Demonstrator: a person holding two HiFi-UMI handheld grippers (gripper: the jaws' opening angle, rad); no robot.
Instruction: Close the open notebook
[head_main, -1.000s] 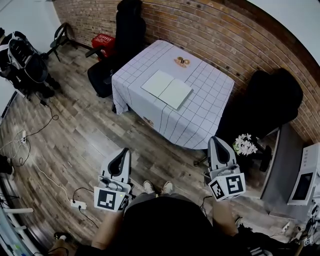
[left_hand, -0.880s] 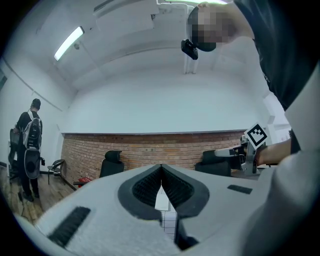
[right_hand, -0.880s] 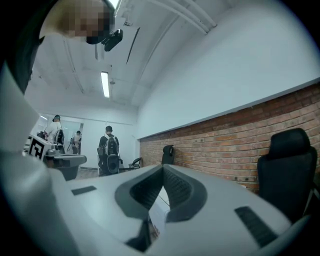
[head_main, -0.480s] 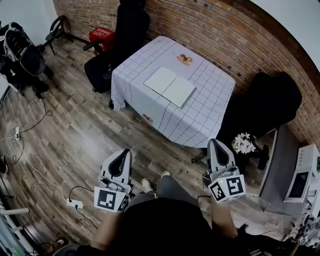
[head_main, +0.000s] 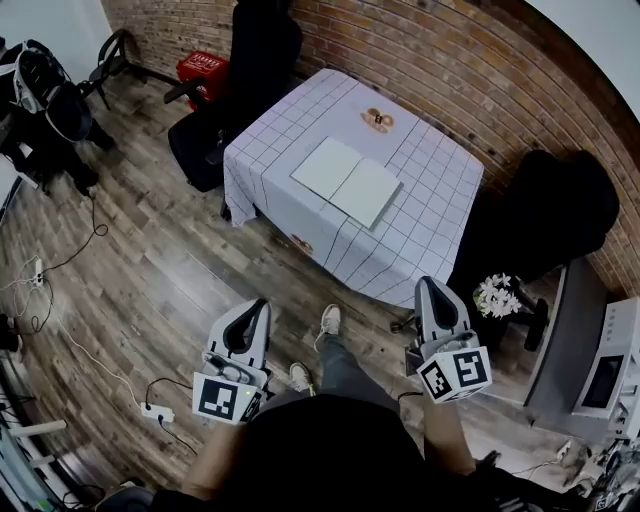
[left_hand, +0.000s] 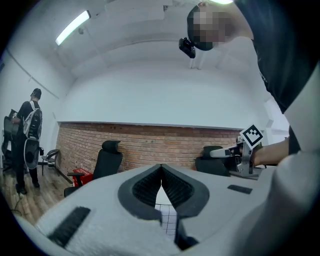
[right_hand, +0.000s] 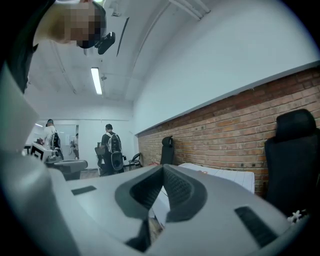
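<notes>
The open notebook (head_main: 348, 182) is laid flat in the middle of the checked bench (head_main: 440, 205), well apart from both tools. It is judged light, with thin, flexible pages; one outer cover edge should be lifted. The left tool (head_main: 258, 306) and the right tool (head_main: 428, 284) are pressed together, nothing held.

The open white paper notebook (head_main: 347, 181) lies mid-top on the square table under a gridded white cloth (head_main: 432, 205) — a small brown object (head_main: 377, 120) behind it, toward the brick wall (head_main: 450, 60). A black office chair (head_main: 262, 50) stands left of the table, a second black chair (head_main: 550, 215) right.
</notes>
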